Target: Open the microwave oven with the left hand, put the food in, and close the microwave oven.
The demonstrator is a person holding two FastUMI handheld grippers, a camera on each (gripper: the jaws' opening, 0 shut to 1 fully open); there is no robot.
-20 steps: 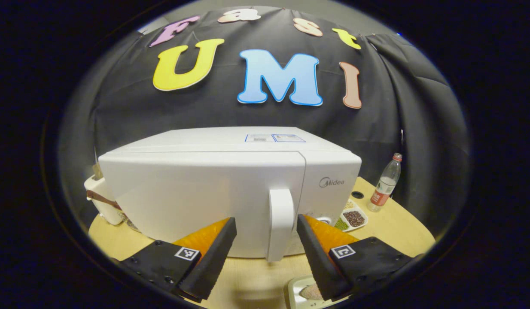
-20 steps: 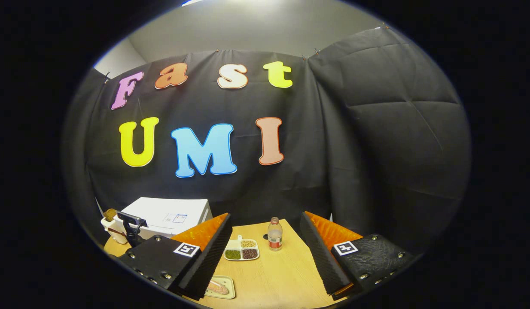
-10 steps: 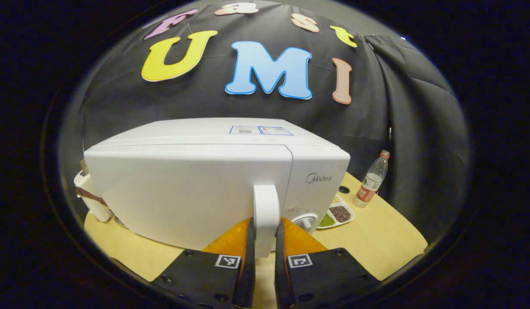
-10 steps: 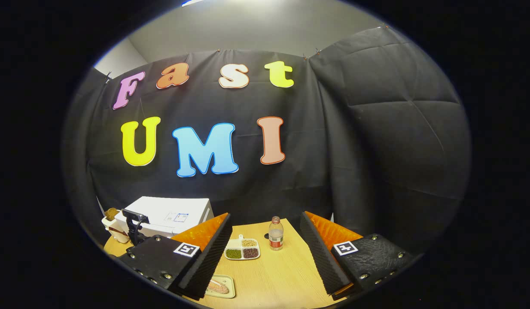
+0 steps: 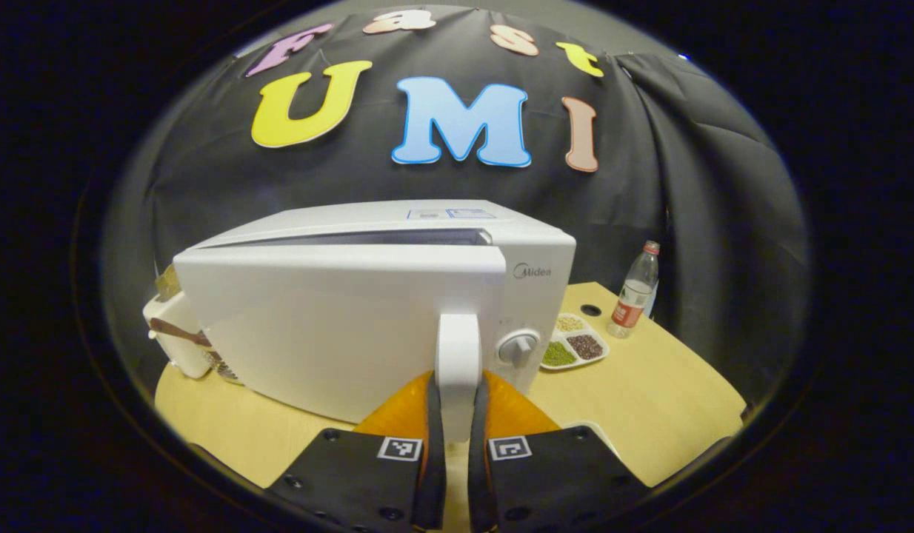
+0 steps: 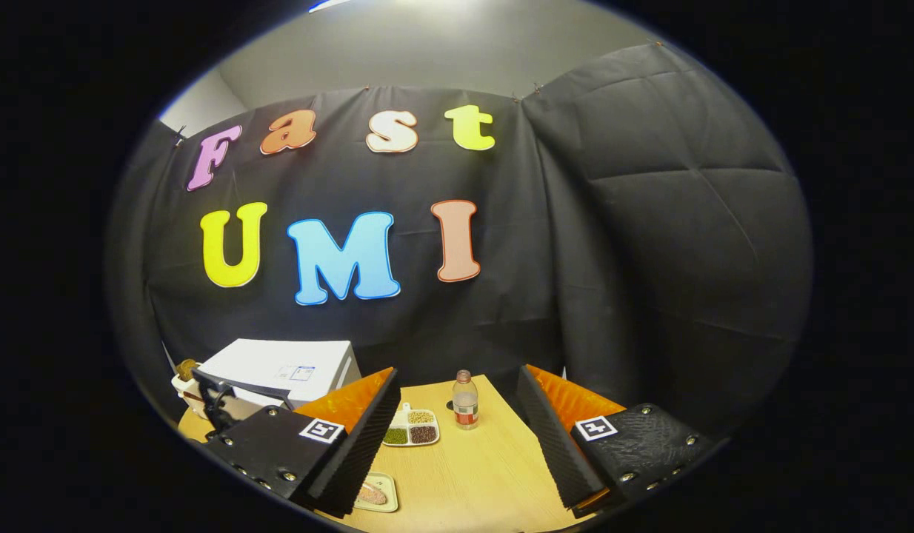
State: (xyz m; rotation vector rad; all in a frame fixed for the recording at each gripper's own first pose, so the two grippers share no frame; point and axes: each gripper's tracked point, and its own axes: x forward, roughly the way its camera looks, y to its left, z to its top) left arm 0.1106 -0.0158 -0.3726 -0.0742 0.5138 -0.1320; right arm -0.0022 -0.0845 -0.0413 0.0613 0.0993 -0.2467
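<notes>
Door: microwave oven (image 5: 368,311) sits at the tabletop's (image 5: 649,414) left back; its door (image 5: 338,326) stands slightly ajar, a dark gap showing along the top edge.
Handle: upright door handle (image 5: 458,355) at the door's right edge, beside the dial (image 5: 518,346).
Left gripper: left gripper (image 5: 451,444) has its jaws closed on the handle, one on each side; a grip low on the bar, well placed, I judge, for swinging the door out.
Right gripper: right gripper (image 6: 457,437) hangs above the tabletop's near edge, jaws wide apart, holding nothing; likely waiting for the food.
Food: small tray with the food (image 6: 372,494) lies at the near edge, just beside the right gripper's left jaw; not yet picked up.
Bystanders: divided dish (image 5: 572,346) and bottle (image 5: 632,299) toward the back right corner, clear of the door's swing, by my estimate.
</notes>
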